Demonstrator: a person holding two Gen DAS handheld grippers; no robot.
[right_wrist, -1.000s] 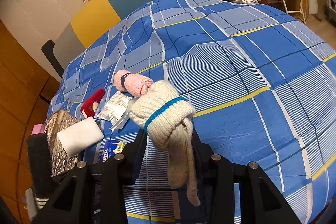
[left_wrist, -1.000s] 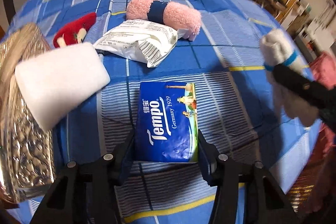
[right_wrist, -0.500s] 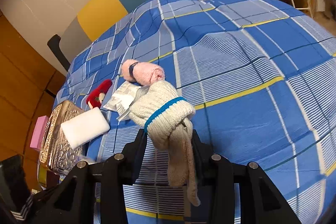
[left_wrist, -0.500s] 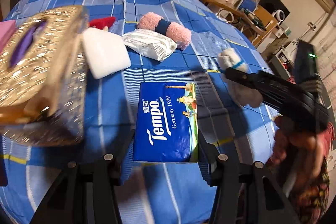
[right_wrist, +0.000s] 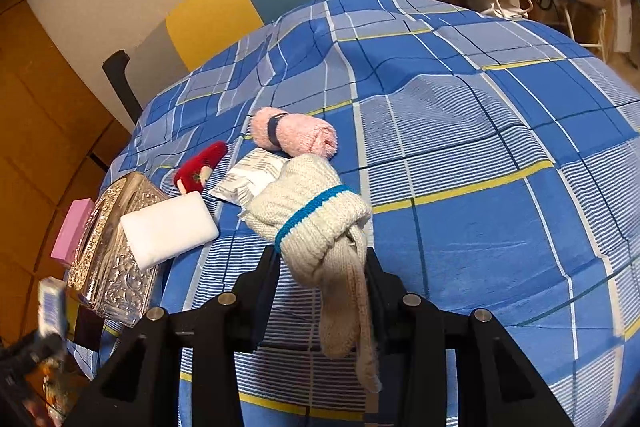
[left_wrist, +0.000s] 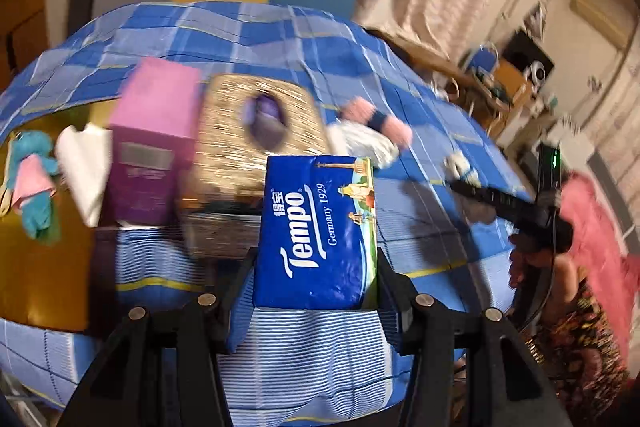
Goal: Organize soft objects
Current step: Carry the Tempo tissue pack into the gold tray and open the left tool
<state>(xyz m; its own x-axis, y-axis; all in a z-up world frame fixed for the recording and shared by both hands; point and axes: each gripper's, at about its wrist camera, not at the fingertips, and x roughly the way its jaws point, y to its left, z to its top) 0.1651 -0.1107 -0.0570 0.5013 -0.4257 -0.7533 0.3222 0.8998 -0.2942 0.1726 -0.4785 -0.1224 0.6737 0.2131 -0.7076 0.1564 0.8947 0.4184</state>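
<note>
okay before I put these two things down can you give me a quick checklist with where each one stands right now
1. Left claw shut on the Tempo tissue pack: ok.
2. Right claw shut on the knotted knit sock: ok.
3. Sock's loose tail hanging below the fingers, may snag: not ok.
4. Left view sharp enough to aim: not ok, blurred.
5. Room beside the silver tissue box: cannot tell.
6. Pink rolled towel lying clear of both claws: ok.

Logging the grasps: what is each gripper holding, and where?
Left gripper: Tempo tissue pack, by its long sides. Right gripper: knotted sock, at the knot.
</note>
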